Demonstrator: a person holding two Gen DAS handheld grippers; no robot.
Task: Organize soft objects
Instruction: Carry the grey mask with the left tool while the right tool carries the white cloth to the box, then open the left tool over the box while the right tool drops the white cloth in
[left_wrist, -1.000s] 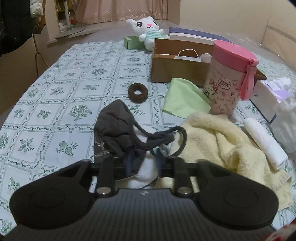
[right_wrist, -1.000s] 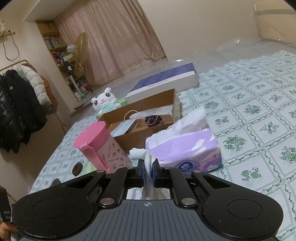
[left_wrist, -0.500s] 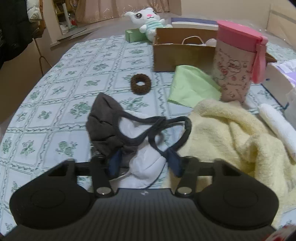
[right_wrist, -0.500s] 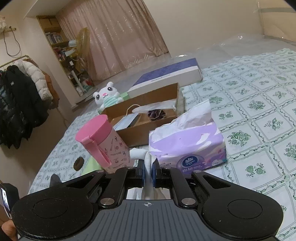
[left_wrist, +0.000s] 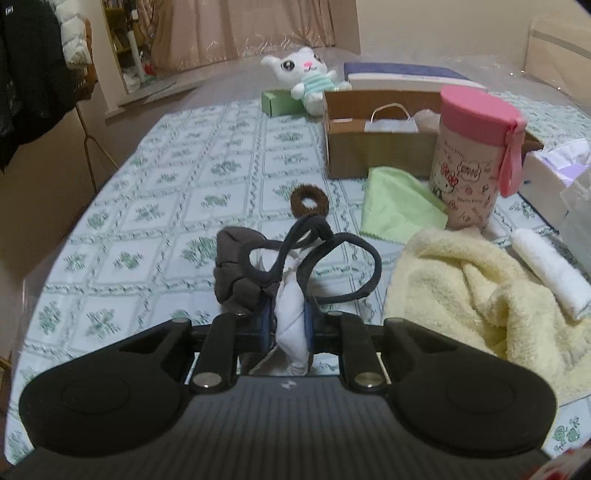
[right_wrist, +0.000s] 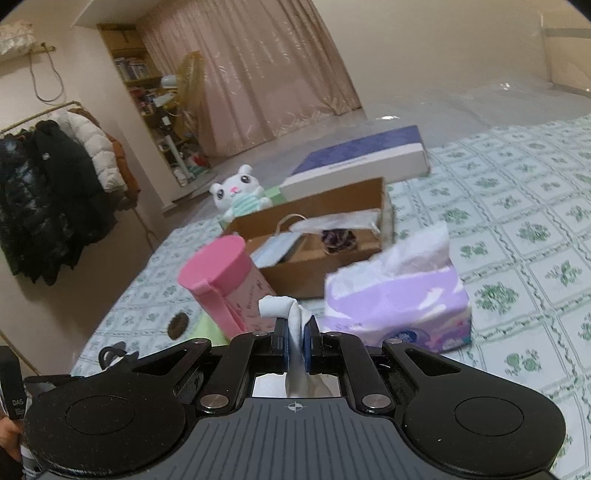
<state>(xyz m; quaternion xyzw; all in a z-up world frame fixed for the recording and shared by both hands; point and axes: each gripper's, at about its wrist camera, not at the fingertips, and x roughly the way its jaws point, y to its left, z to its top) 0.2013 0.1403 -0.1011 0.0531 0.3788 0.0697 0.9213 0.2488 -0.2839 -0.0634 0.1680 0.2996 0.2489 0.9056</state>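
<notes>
yellow towel (left_wrist: 476, 291) left view only, bookshelf (right_wrist: 136, 74) right view

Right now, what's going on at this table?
A person is sorting soft items with two hand-held grippers. The left hand-held gripper is closing on the white lining of a dark face mask, beside the yellow towel. The right hand-held gripper is shut on a white cloth, in front of the tissue pack. The cardboard box already holds a few items.
</notes>
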